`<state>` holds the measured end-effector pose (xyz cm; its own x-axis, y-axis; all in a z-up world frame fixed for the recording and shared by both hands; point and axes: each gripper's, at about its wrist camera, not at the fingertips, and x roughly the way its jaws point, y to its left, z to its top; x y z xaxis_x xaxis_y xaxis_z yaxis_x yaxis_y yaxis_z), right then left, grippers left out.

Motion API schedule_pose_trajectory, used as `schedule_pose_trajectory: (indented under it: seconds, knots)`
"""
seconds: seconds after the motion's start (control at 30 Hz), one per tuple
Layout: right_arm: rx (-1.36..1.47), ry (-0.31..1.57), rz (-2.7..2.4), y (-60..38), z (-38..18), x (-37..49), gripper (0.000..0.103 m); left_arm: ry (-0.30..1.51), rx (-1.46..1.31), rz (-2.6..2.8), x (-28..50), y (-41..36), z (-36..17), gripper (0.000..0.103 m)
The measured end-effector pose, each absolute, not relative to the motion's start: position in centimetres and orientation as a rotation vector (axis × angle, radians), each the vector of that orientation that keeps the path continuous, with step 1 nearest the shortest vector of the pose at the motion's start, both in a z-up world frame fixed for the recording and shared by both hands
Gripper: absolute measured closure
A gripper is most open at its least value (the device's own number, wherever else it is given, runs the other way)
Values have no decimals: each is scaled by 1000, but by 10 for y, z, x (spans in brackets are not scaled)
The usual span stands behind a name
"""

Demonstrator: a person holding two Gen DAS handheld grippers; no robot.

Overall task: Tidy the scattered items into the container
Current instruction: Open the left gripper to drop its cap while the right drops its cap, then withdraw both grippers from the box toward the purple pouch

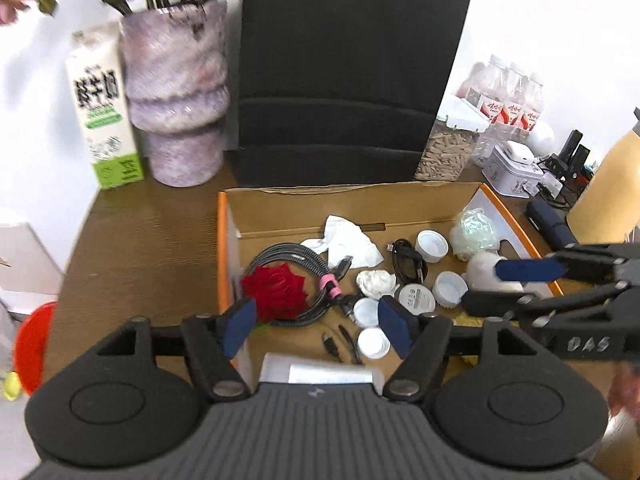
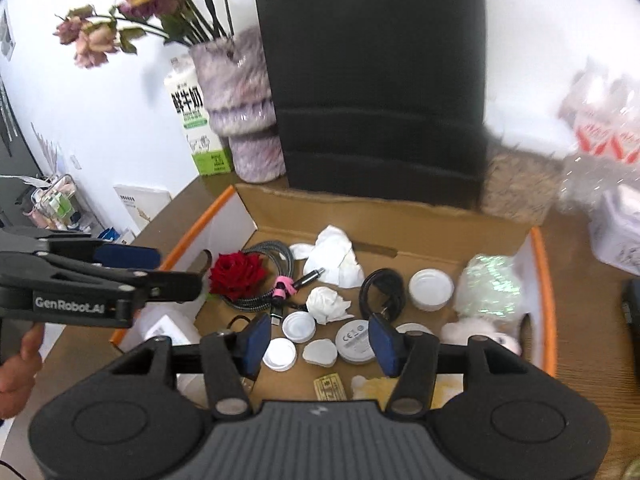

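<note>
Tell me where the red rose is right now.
The red rose lies inside the cardboard box, at its left end in both wrist views, resting on the coiled grey braided cable.

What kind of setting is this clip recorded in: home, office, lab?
Likely a home or small office desk: a wooden tabletop against a white wall holds a vase of flowers, a milk carton and shrink-wrapped water bottles, behind the cardboard box of odds and ends.
</note>
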<state>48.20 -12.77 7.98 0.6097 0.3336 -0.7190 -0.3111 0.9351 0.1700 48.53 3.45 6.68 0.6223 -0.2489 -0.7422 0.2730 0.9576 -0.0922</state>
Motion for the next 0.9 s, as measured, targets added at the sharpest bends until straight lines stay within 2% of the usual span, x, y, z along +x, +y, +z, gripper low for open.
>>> schedule_pose_trajectory:
  seconds: [0.1,0.3,0.43,0.7,0.9]
  knots:
    - [16,823,363,-131,98,462,47,839,64,-289,462,34,75,23]
    - [-72,778,372,-134,128,402,44,827,112,-264,400,34,84,20]
    - [-127,754,378,-137,144,360,38,788,108,-242,359,40,102,17]
    - [-182,709,399,-147,161,286,37,678,128,-253,271,48,130,9]
    - [-202,693,406,-158,162,234,36,626,147,-287,214,47,135,8]
